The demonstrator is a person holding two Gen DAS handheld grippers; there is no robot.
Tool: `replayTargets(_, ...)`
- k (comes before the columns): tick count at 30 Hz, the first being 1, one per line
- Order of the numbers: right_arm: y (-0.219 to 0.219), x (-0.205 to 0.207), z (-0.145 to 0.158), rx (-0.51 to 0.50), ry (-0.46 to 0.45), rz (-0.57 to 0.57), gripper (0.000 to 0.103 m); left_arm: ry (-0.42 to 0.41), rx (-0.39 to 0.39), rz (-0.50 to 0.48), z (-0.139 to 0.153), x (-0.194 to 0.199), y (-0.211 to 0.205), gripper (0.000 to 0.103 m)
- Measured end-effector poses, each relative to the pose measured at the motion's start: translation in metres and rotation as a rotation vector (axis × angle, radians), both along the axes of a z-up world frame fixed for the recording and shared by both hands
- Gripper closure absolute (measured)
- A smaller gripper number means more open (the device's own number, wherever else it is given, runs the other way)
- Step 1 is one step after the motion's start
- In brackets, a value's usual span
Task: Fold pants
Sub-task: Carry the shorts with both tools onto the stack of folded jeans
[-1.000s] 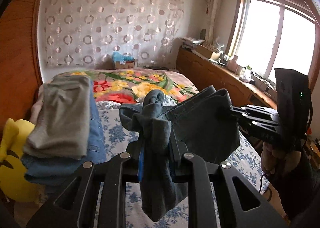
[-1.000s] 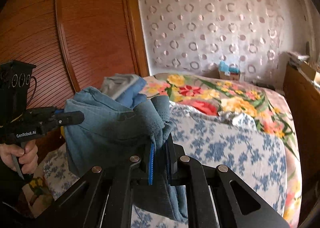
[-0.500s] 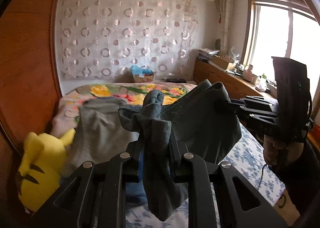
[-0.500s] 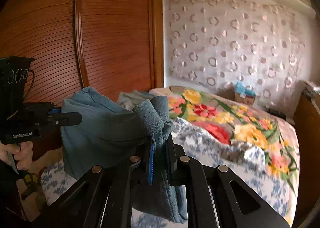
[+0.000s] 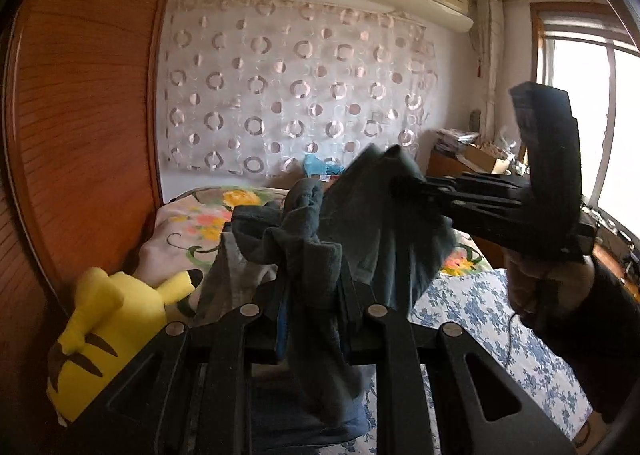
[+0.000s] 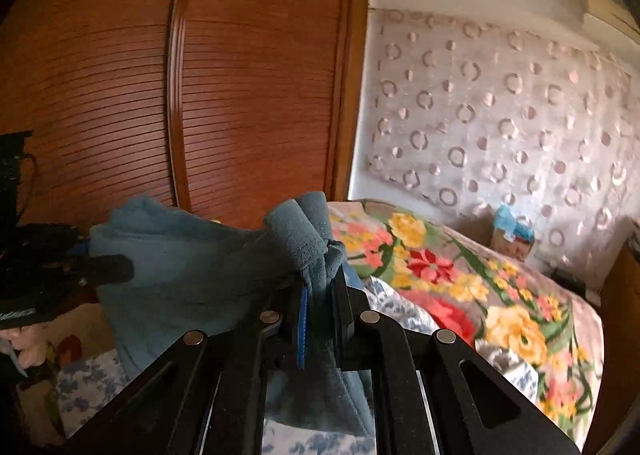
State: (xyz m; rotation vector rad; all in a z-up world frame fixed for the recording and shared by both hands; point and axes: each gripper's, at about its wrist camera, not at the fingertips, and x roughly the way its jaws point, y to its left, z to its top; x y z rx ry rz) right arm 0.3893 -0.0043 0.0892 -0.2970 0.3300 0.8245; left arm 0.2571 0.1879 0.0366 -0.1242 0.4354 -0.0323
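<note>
The blue-grey pants (image 5: 376,239) hang in the air, folded, stretched between my two grippers. My left gripper (image 5: 312,295) is shut on one bunched corner of the pants. My right gripper (image 6: 322,295) is shut on the other bunched corner (image 6: 308,231). In the left wrist view the right gripper (image 5: 416,191) comes in from the right, held by a hand. In the right wrist view the left gripper (image 6: 100,263) comes in from the left, pinching the pants (image 6: 192,267). The lower part of the pants hangs below both grippers.
A bed with a blue-flowered sheet (image 5: 472,307) and a bright floral quilt (image 6: 460,275) lies below. A grey folded garment (image 5: 228,279) and a yellow plush toy (image 5: 108,319) sit at the left by the wooden wardrobe (image 6: 200,95). A wooden sideboard (image 5: 452,165) stands under the window.
Both grippers have risen and tilted up with the pants still held; the views now show more wall and wardrobe. The pile of folded clothes has dropped lower in the left wrist view.
</note>
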Motion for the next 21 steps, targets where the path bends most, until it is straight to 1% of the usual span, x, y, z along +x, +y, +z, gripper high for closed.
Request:
replayTargets(3,0.012,0.016,-0.001,-0.010,-0.013,0.027,0.094,0.024,-0.003,0.034,-0.007,0.003,0.008,0.083)
replayTargets(6,0.031,0.035,-0.007,-0.029,-0.013,0.057,0.094,0.051,-0.029,0.072,-0.019,0.005,0.018,0.083)
replayTargets(11,0.063,0.056,-0.018,-0.078,-0.009,0.108,0.094,0.079,-0.111,0.155,-0.041,-0.002,0.035,0.083)
replayTargets(15,0.085,0.073,-0.028,-0.104,0.020,0.155,0.094,0.092,-0.119,0.204,-0.052,-0.010,0.038,0.083)
replayTargets(18,0.093,0.085,-0.029,-0.117,0.031,0.178,0.094,0.116,-0.124,0.222,-0.059,-0.013,0.039,0.079)
replayTargets(20,0.095,0.092,-0.027,-0.125,0.035,0.169,0.094,0.128,-0.129,0.232,-0.062,-0.013,0.040,0.071)
replayTargets(21,0.095,0.097,-0.028,-0.125,0.058,0.163,0.094,0.132,-0.133,0.234,-0.063,-0.013,0.040,0.070)
